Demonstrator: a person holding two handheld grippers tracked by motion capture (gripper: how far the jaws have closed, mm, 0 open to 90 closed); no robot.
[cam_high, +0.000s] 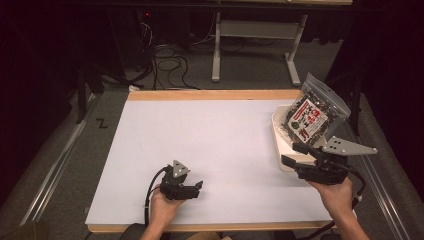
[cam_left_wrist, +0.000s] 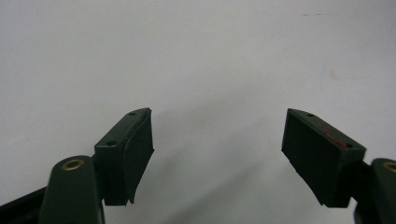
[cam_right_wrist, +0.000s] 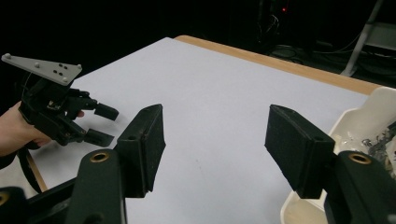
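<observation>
White sheet (cam_high: 215, 150) covers the wooden table, pale wood showing along the far and near edges.

Left side, near edge: left hand (cam_high: 162, 202) holds the left gripper (cam_high: 192, 189) low over the sheet, grey three-cornered plate on top, black cable looping down off the near edge. Jaws point to the right across the table. In the left gripper view the left gripper (cam_left_wrist: 217, 144) has its jaws spread wide with nothing between them, bare white sheet beneath. From the right gripper view, the left gripper (cam_right_wrist: 100, 123) sits at far left, jaws parted.

Centre of the sheet bare.

Right side: white tray (cam_high: 280, 142) sits at the right edge of the sheet. A clear zip bag (cam_high: 312, 117) of dark bits with a red-and-white label stands tilted in it, top leaning out past the table's right edge. Right hand (cam_high: 337, 195) holds the right gripper (cam_high: 292, 155) just in front of the tray, jaws toward the tray's near end; grey plate juts to the right. In the right gripper view the right gripper (cam_right_wrist: 215, 140) is wide apart and empty, the tray rim (cam_right_wrist: 369, 112) beside the right-hand jaw. Contact with the tray cannot be told.
</observation>
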